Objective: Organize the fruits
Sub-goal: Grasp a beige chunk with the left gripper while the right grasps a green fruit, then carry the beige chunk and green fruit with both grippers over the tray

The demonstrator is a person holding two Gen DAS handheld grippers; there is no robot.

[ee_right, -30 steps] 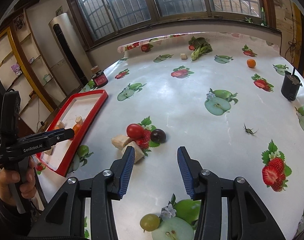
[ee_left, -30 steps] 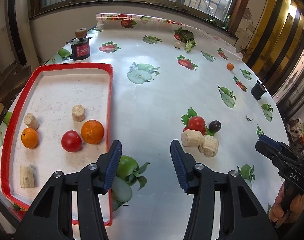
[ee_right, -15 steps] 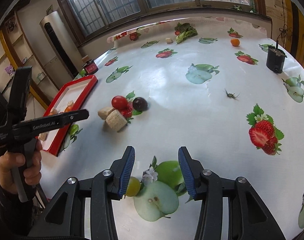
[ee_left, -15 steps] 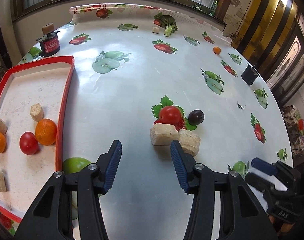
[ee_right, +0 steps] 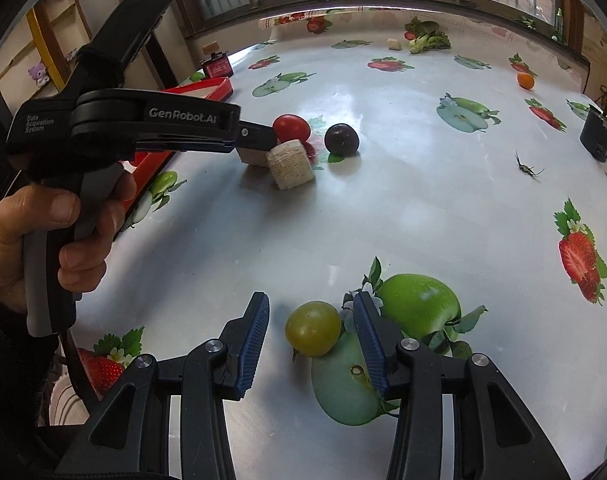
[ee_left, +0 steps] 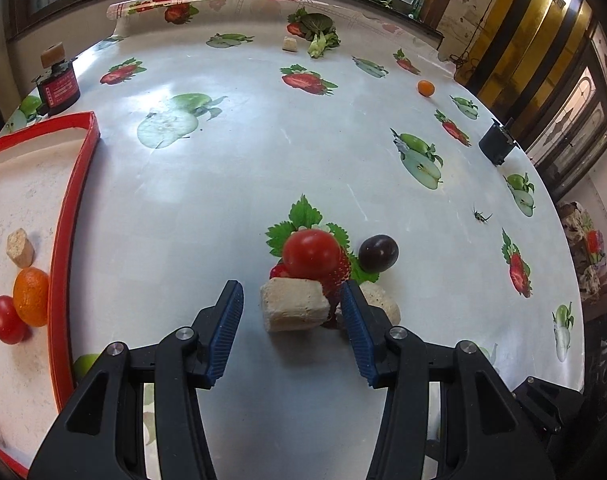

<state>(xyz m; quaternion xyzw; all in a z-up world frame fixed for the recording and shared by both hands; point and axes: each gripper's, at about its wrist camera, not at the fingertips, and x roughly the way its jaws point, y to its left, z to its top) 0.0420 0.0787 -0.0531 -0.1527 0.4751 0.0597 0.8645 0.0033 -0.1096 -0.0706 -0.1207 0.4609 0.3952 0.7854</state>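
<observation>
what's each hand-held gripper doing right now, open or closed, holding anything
Left hand-held gripper: open, holding nothing; a beige chunk sits between its fingers.
Right hand-held gripper: open, holding nothing; a green grape lies between its fingers.

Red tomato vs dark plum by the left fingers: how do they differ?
The tomato is bright red and looks larger; the plum is dark purple. The tomato touches a beige chunk between the open left fingers; the plum sits apart, to its right. Both are round and glossy.

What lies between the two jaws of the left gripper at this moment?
In the left wrist view, a pale banana chunk lies between the open jaws of the left gripper, untouched, with a red tomato just beyond.
</observation>
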